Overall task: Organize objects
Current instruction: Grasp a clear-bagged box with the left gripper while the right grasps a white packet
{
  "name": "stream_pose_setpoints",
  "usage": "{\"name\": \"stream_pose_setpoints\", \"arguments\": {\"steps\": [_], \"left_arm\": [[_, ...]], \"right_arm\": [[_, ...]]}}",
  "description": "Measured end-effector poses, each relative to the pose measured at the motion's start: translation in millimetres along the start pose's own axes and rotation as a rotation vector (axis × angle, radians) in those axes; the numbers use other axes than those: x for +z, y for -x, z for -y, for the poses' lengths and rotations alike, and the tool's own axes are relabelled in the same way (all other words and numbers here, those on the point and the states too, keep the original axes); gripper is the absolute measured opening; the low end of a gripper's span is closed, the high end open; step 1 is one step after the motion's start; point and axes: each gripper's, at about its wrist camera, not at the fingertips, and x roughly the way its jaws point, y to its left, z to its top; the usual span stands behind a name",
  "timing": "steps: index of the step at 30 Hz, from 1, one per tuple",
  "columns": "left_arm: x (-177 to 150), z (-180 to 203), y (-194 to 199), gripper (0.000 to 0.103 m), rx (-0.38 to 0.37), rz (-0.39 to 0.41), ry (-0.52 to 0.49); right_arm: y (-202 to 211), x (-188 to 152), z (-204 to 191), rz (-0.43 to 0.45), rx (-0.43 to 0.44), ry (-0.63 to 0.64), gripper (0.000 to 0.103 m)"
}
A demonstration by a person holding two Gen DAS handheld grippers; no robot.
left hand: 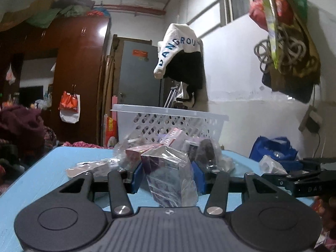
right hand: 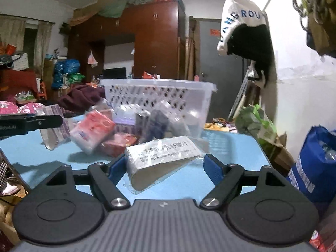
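My left gripper point(left hand: 168, 177) is shut on a purple box in a clear bag point(left hand: 171, 178), held just above the blue table point(left hand: 52, 168). My right gripper point(right hand: 164, 167) is shut on a white medicine box in a clear bag point(right hand: 166, 159). A pile of bagged boxes point(right hand: 117, 130) lies in front of a white perforated basket point(right hand: 159, 96), which also shows in the left wrist view point(left hand: 168, 121). The left gripper with its purple box shows at the left of the right wrist view point(right hand: 52, 124); the right gripper shows at the right of the left wrist view point(left hand: 294, 174).
A flat bagged packet point(left hand: 88, 168) lies on the table at left. A blue bag point(right hand: 315, 163) stands right of the table by the white wall. Clothes hang on the wall point(left hand: 182, 58). A wooden wardrobe point(right hand: 151, 42) stands behind.
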Motion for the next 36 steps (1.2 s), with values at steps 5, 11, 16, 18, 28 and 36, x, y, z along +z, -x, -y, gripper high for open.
{"name": "stream_pose_setpoints", "arguments": {"steps": [5,11,16,18,28,36], "left_arm": [[22,-9,-5,0.053,-0.057,0.026,0.081],[86,-8,-32,0.053,-0.093,0.072,0.109],[152,-14,-115,0.053,0.004,0.012,0.129],[162,-24,-156,0.053,0.040,-0.069,0.172],[145,-38,-205,0.099,0.090,-0.171,0.175],[108,-29,-73,0.099,0.063,-0.048,-0.040]], "right_arm": [[-10,28,-9,0.027,0.016,0.047,0.081],[-30,88,-12,0.115,0.009,0.078,0.081],[-93,146,-6,0.149,-0.059,0.122,0.081],[-129,160,2,0.075,-0.070,0.100,0.081],[-154,150,1,-0.030,-0.051,0.066,0.103],[-82,74,2,-0.078,0.014,0.021,0.103]]}}
